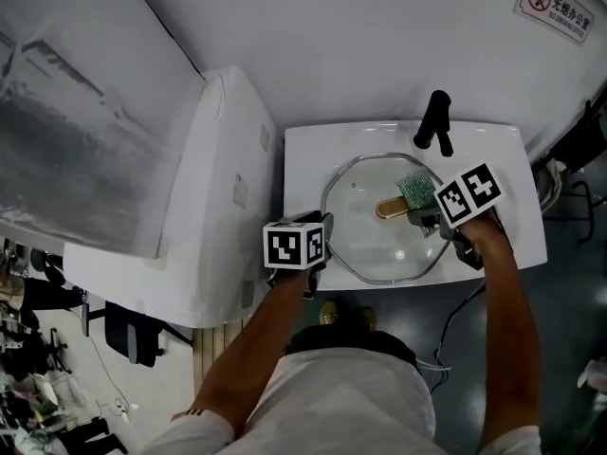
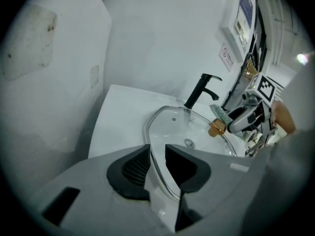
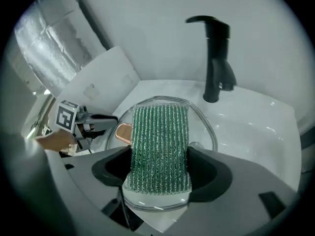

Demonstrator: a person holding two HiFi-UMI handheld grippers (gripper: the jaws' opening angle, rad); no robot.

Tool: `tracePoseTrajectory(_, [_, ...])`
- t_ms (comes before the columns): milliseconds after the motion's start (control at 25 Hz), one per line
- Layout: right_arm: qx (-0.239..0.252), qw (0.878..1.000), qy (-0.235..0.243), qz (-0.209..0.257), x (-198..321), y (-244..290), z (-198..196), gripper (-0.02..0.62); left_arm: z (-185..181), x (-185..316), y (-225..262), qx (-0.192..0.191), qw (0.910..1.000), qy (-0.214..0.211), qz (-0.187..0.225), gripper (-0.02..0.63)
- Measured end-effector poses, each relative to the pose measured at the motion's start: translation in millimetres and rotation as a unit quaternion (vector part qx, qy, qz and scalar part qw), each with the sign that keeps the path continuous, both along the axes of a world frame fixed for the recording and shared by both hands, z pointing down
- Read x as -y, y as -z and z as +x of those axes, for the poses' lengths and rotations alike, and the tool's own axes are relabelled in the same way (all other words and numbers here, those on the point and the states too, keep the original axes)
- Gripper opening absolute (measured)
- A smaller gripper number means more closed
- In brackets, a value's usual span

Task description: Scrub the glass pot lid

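Closest to my lens, the left gripper (image 2: pixel 157 162) has its dark pads closed on the steel rim of the glass pot lid (image 1: pixel 365 245), which runs edge-on between them. That single pinch at one edge worries me most. If I press hard with the scrubber on the far side, I judge the lid could pivot about the grip, slide out of the pads and knock against the white basin (image 1: pixel 308 154) or the black faucet (image 1: pixel 436 121). Smooth glass gives little purchase. A stroke could also catch the copper-coloured knob (image 1: pixel 390 209) and drag the green scouring pad (image 3: pixel 160 141) out of the right gripper (image 3: pixel 160 170), whose jaws are clamped on its lower end. The lid lies across the bowl of the basin, its drain (image 2: pixel 188 142) showing through the glass. Its near-left rim sits in the left gripper, and the rest reaches away toward the faucet. The pad hangs over the lid's right half, just beside the knob; I cannot tell whether it touches the glass.
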State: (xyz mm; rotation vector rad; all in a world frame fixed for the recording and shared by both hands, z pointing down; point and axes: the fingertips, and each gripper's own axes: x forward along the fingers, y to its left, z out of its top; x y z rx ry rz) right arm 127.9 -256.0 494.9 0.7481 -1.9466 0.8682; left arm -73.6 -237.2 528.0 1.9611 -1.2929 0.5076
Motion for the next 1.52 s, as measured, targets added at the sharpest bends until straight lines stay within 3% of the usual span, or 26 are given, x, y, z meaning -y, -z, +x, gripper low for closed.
tracePoseTrajectory(160, [0.031,0.998,-0.058,0.0,-4.2,-12.1,24.5,0.332,0.7,-0.3,-0.2,0.001,1.0,0.002,0.001,0.106])
tracePoseTrajectory(280, [0.035,0.996,-0.072,0.031,-11.7,-5.4,26.3,0.331,0.9,-0.3,-0.1,0.002,1.0,0.005,0.002,0.106])
tracePoseTrajectory(480, [-0.01,0.991,0.002,0.135,-44.6,36.3,-12.4,0.333,0.6,0.0,0.2,0.003,0.9999,0.008,0.006,0.106])
tracePoseTrajectory(600, [-0.034,0.984,0.051,0.166,-70.9,46.3,-41.7,0.333,0.5,-0.4,0.2,0.003,0.9999,0.008,0.006,0.106])
tracePoseTrajectory(1040, [-0.123,0.968,0.162,0.148,-100.2,-1.3,-96.4,0.332,0.5,-0.9,0.5,0.002,0.9999,0.01,0.006,0.104])
tracePoseTrajectory(1320, [-0.127,0.965,0.181,0.142,-101.1,-18.6,-109.4,0.332,1.6,-0.9,0.2,0.001,1.0,0.008,0.005,0.101])
tracePoseTrajectory(1520, [-0.126,0.967,0.171,0.143,-100.7,-16.3,-84.4,0.333,0.9,-1.0,0.4,0.003,1.0,0.006,0.006,0.101])
